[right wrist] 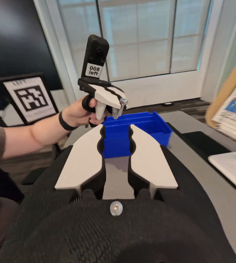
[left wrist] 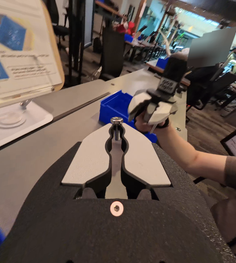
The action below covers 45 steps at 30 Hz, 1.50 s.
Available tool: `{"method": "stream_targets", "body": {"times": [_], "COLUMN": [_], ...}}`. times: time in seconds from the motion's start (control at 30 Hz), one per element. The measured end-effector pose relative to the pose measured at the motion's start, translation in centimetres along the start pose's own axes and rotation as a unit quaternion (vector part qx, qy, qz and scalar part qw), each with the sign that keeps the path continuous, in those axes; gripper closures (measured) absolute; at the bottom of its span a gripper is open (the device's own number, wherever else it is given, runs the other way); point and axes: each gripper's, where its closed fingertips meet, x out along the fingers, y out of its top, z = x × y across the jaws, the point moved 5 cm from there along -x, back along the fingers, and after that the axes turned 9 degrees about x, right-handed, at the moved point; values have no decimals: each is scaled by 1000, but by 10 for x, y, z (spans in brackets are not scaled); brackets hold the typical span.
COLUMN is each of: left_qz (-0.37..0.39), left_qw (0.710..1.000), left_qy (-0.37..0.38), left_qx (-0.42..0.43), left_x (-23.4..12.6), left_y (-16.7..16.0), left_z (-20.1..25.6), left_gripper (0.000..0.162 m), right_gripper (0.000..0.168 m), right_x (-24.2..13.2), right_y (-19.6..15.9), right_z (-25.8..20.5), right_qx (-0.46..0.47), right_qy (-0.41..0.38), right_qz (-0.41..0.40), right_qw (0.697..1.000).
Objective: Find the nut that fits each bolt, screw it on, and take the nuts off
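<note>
Steel bolt sits pinched at the tips of the left gripper, hex head up and threaded shank pointing down, above the near-left corner of the blue bin. Right of it, the right gripper hangs spread and empty, just below the shank; no nut shows.

— Where does the bin sit?
— On the tabletop, ahead of both claws.
— And the bolt?
— Upright between the left claw tips, head on top, above the bin's near corner.
— The right claw?
— Right of it, apart. A document stand stands on the tabletop, left of the bin.
</note>
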Motion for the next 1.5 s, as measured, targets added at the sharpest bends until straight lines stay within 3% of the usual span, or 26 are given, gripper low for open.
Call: {"method": "stream_targets", "body": {"times": [0.17,0.4,0.47,0.53,0.6,0.73,0.83,0.93,1.0,1.1,1.5], "left_qz": [33,33,34,31,31,-20,-57,-64,-74,-94,-170], "left_qw": [998,997,996,996,996,997,996,991,985,979,951], "left_qy": [-23,-58,-61,-58,-57,-35,-2,53,75,82,113], "left_qx": [54,50,54,55,61,71,73,106,137,158,233], "left_x": [15,28,31,32,32,32,29,25,25,28,30], "left_y": [12,5,4,2,0,-13,-21,-21,-21,-24,-39], "left_z": [24,38,40,39,37,34,30,28,30,34,34], "left_gripper": [155,155,155,155,155,119,109,114,117,122,147], "right_gripper": [138,138,142,160,160,160,160,160,160,160,160], "right_x": [11,18,18,17,18,20,18,18,20,26,28], "right_y": [-7,-10,-12,-13,-15,-20,-24,-30,-34,-40,-45], "right_z": [3,-4,-4,-8,-9,-7,0,3,2,-1,0], "right_qx": [14,42,37,17,-11,-72,-180,-316,-358,-344,-375], "right_qy": [3,47,48,62,40,-8,-90,-165,-184,-167,-180], "right_qz": [37,56,58,52,44,-1,-54,-112,-131,-135,-165], "right_qw": [999,996,996,997,998,997,978,927,906,914,894]}}
